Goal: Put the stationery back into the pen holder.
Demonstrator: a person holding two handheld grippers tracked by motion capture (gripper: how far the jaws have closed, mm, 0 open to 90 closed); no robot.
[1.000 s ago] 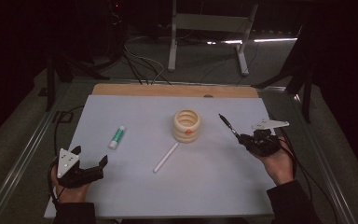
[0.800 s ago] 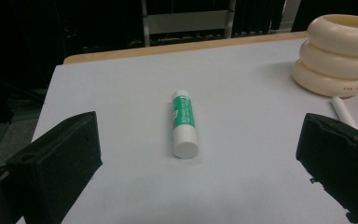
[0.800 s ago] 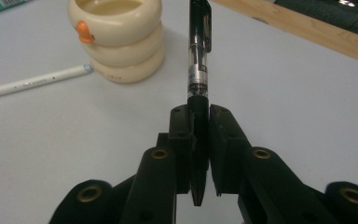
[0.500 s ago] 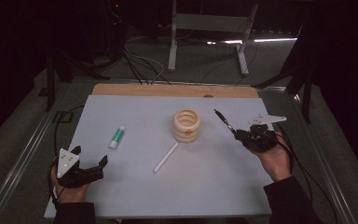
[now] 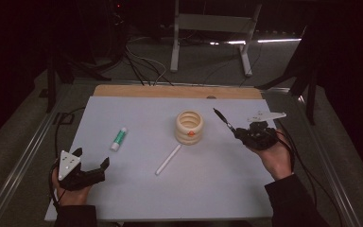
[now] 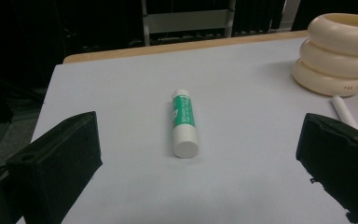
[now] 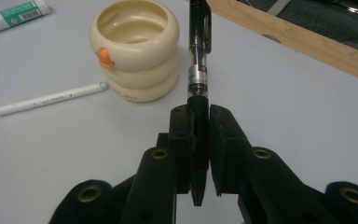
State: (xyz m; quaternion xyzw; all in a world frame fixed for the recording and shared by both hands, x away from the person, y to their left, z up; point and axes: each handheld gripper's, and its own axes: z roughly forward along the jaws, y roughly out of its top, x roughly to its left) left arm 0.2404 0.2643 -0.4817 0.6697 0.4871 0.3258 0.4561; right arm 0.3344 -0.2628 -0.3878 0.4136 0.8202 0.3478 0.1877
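The right gripper (image 7: 199, 154) has its jaws clamped on a black pen (image 7: 199, 56), which sticks out toward the cream ringed pen holder (image 7: 135, 51) just beyond its tip. The likely step is dropping it in — so tip the pen upright over the holder's open mouth first, and release only once it is centred. Farther left, the left gripper (image 5: 87, 168) rests with jaws wide — a green glue stick (image 6: 184, 122) lies ahead of it. A white pen (image 5: 168, 159) lies between.
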